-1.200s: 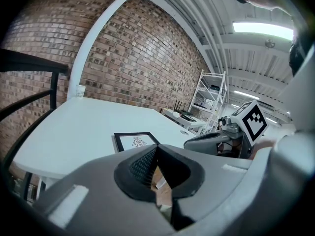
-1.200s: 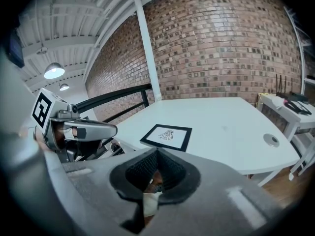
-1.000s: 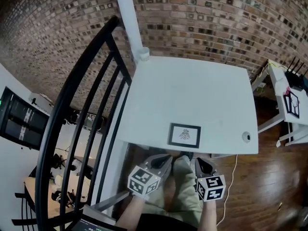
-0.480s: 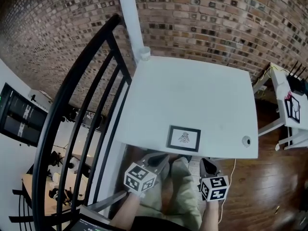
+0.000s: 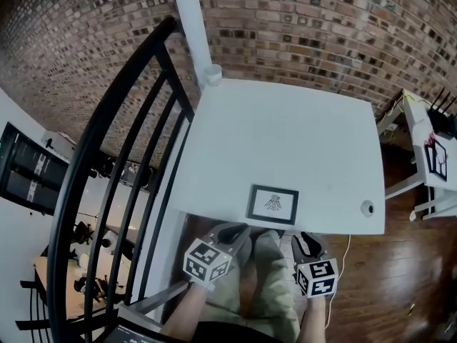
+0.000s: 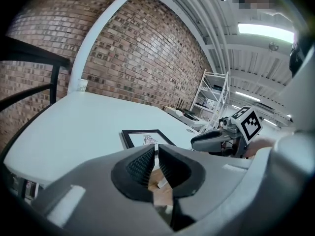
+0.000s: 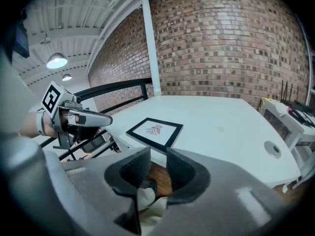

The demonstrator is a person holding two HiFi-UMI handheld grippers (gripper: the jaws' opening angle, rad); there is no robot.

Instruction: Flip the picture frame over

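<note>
A black picture frame (image 5: 273, 204) lies face up, print showing, near the front edge of the white table (image 5: 285, 134); it also shows in the left gripper view (image 6: 146, 138) and the right gripper view (image 7: 154, 130). Both grippers hang just short of that edge, above the person's legs. My left gripper (image 5: 241, 229) (image 6: 156, 149) is starting to open, with only a slit between its pads and nothing in it. My right gripper (image 5: 303, 239) (image 7: 158, 154) is opening, with a clear gap and nothing between its jaws. Neither touches the frame.
A black stair railing (image 5: 121, 156) runs along the table's left side. A white column (image 5: 191, 27) and a white cup (image 5: 213, 73) stand at the far left corner. A round cable hole (image 5: 367, 207) sits at the near right corner. Another white desk (image 5: 428, 156) stands to the right.
Both grippers have drifted slightly down and back from the table's front edge. The picture frame has not moved.
</note>
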